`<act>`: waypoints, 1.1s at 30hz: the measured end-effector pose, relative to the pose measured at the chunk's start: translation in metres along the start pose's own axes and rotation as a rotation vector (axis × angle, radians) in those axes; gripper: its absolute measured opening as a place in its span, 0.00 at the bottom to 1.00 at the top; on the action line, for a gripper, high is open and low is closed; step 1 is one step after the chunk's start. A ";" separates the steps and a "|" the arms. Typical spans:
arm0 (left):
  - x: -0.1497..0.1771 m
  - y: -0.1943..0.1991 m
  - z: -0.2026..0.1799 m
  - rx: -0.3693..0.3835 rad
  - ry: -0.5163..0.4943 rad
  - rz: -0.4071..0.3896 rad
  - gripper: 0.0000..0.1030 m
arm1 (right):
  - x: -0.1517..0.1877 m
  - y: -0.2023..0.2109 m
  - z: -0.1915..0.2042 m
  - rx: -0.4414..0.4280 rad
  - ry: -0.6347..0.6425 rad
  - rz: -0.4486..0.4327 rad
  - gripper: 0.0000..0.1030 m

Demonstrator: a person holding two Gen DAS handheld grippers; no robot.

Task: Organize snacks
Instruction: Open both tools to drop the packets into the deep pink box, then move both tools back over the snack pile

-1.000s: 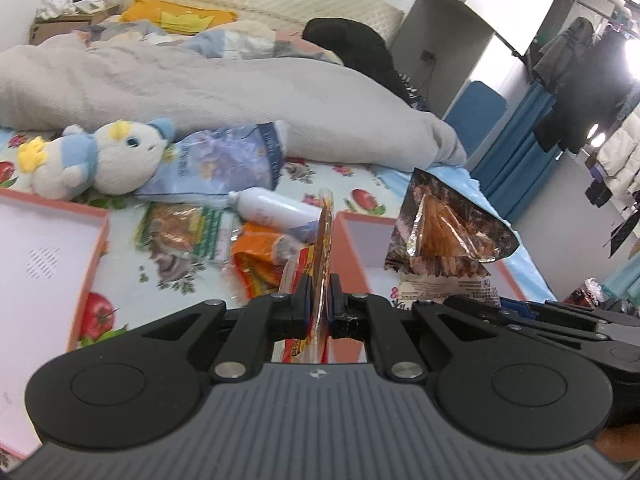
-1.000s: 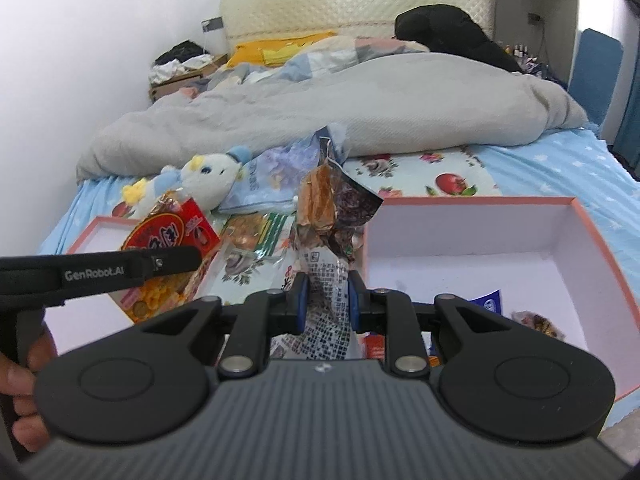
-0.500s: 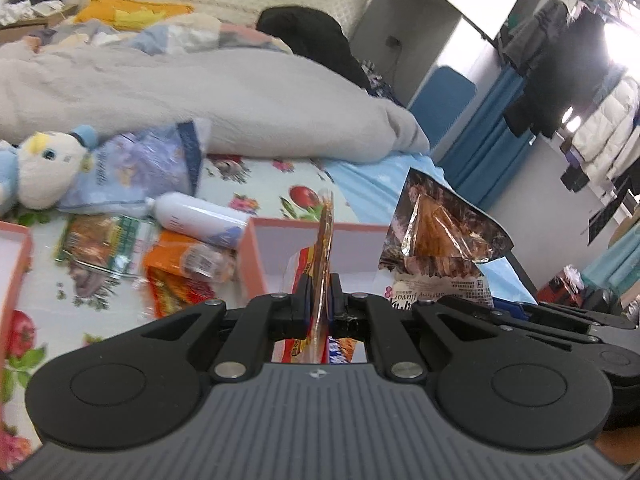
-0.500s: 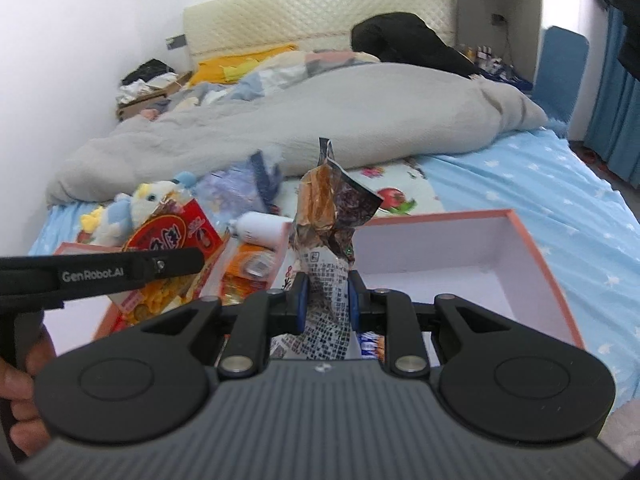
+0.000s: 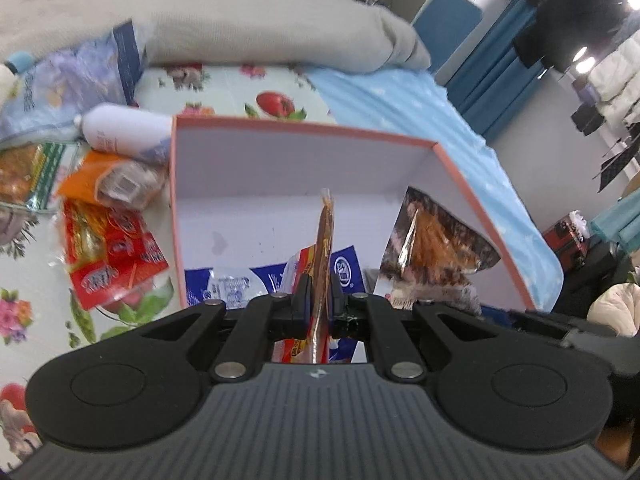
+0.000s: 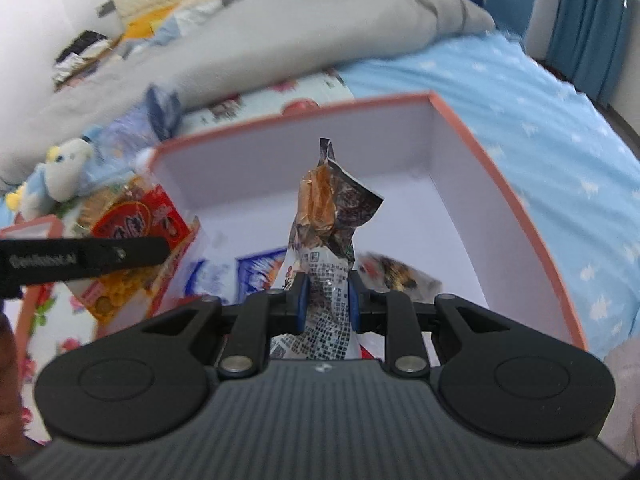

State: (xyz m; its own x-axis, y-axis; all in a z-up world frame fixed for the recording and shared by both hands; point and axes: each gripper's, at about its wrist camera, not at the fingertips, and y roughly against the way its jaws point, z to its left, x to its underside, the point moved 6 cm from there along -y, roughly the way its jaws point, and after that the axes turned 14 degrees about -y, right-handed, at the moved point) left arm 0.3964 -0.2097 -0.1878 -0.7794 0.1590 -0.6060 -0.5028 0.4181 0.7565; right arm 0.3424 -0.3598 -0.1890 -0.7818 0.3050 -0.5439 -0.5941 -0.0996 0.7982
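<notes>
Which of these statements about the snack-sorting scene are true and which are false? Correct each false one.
1. The left claw is shut on a flat red and orange packet. True.
2. The right claw is empty. False: it grips a crinkled brown snack bag.
3. The orange-rimmed box already holds blue and white packets. True.
4. The white bottle lies inside the box. False: it lies on the bed outside it.
</notes>
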 end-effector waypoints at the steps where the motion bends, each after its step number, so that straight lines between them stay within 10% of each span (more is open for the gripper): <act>1: 0.000 -0.006 0.000 0.001 0.002 0.012 0.08 | 0.002 -0.005 -0.004 0.000 -0.011 0.017 0.23; 11: 0.004 -0.024 -0.005 -0.007 -0.007 0.063 0.09 | 0.001 -0.018 -0.012 -0.022 -0.046 0.058 0.26; 16: 0.003 -0.009 -0.001 -0.056 -0.002 0.046 0.53 | -0.003 -0.006 -0.010 -0.020 -0.036 0.026 0.44; 33: -0.007 0.117 -0.005 -0.076 -0.066 -0.135 0.53 | -0.007 0.088 0.028 -0.085 -0.042 -0.163 0.47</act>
State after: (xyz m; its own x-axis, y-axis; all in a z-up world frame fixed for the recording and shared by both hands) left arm 0.3418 -0.1661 -0.0938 -0.6776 0.1656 -0.7165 -0.6302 0.3714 0.6818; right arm 0.3011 -0.3447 -0.1075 -0.6664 0.3629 -0.6513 -0.7275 -0.1250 0.6747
